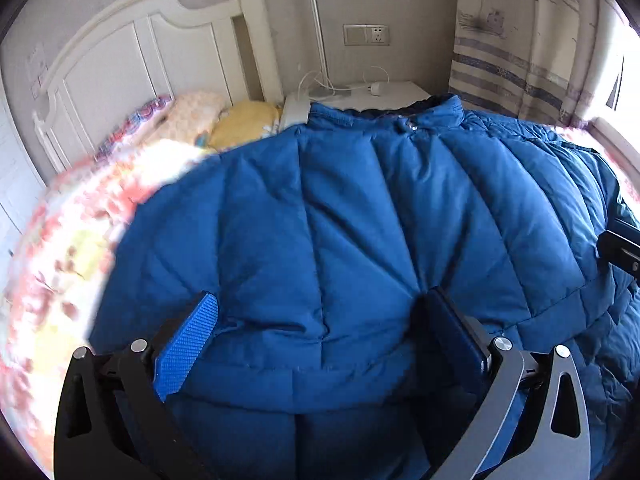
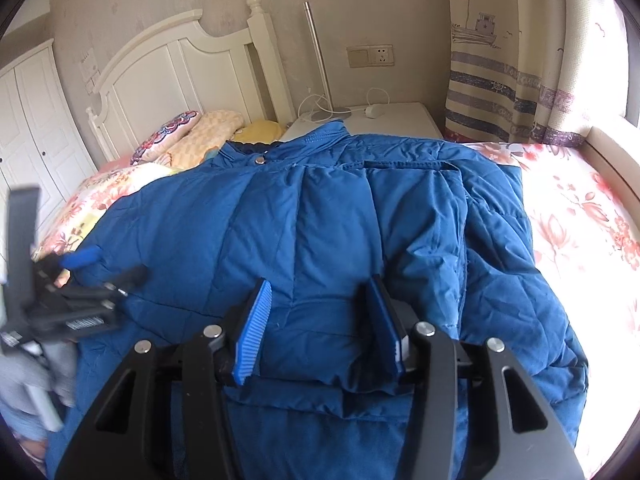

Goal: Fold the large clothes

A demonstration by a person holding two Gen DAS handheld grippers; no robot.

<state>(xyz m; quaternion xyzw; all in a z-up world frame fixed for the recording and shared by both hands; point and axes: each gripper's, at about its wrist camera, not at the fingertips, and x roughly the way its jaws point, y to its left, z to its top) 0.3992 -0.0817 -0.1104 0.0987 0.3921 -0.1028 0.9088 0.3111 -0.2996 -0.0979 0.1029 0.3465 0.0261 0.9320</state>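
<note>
A big blue quilted jacket [image 1: 340, 208] lies spread on the bed with its collar toward the headboard, seen in the right wrist view too as the jacket [image 2: 320, 208]. My left gripper [image 1: 320, 296] sits at its near left edge with the jaws wide. A thick bulge of padding fills the gap and creases run out from the fingertips [image 1: 432, 296]. From the right wrist view, the left gripper [image 2: 106, 266] looks blurred at the jacket's left edge. My right gripper [image 2: 320, 284] pinches a folded ridge of the jacket near the hem.
A floral bedspread [image 2: 580, 220] shows on both sides of the jacket. Pillows [image 2: 188, 132] lie against the white headboard [image 2: 168, 64]. A white nightstand [image 2: 400, 116] with a lamp and charger stands behind, with a curtain [image 2: 500, 80] to the right. A grey sleeve [image 2: 24, 372] is at lower left.
</note>
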